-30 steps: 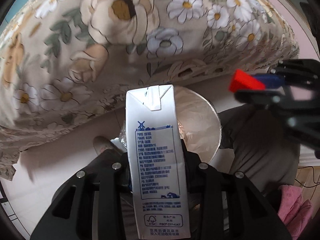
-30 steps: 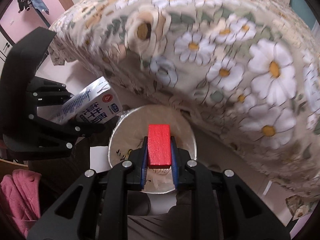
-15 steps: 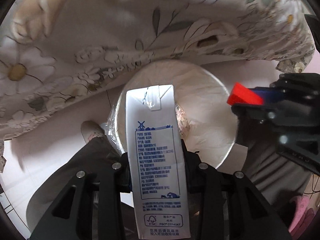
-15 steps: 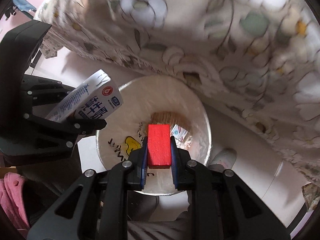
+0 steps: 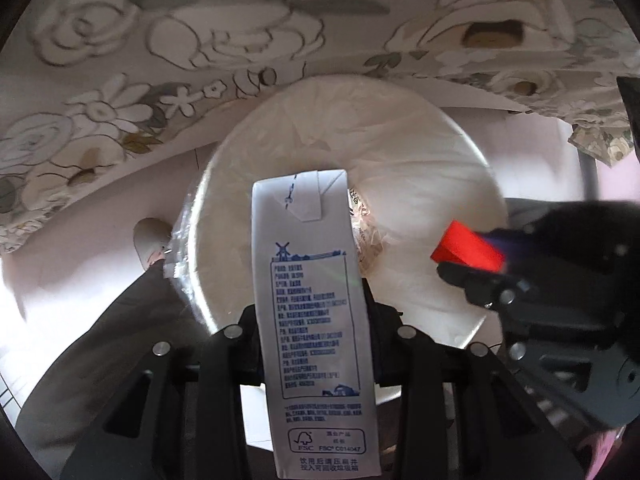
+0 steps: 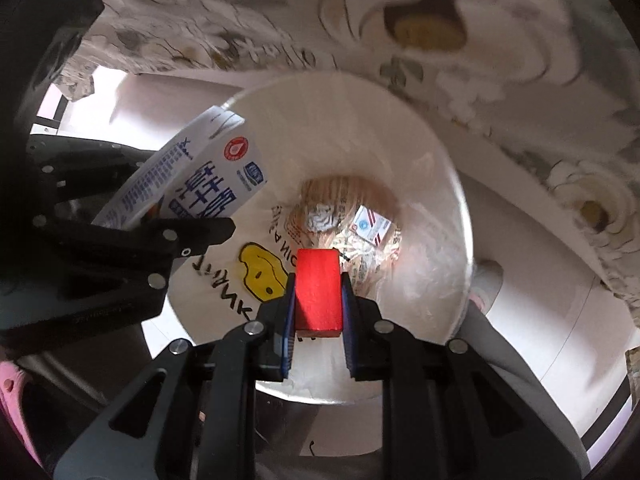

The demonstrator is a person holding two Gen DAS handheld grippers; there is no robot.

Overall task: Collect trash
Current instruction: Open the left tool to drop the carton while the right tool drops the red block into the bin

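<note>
My left gripper [image 5: 312,320] is shut on a white milk carton [image 5: 316,320] with blue print, held over the near rim of a round white bin [image 5: 420,152] lined with a clear bag. My right gripper [image 6: 318,304] is shut on a red block [image 6: 319,288] and holds it above the bin's [image 6: 420,200] opening. The carton [image 6: 192,184] and left gripper show at the left in the right wrist view. The red block [image 5: 466,244] and right gripper show at the right in the left wrist view. Crumpled wrappers [image 6: 352,220] lie at the bin's bottom.
A floral tablecloth [image 5: 200,40] hangs over the bin's far side and shows in the right wrist view too [image 6: 440,40]. The person's grey trouser legs [image 5: 100,340] and a shoe [image 5: 150,240] flank the bin. The floor [image 6: 540,300] is pale pink.
Both grippers have come down and closer over the bin, which now fills more of both views. The tablecloth has slid up out of view. Both grips are unchanged.
</note>
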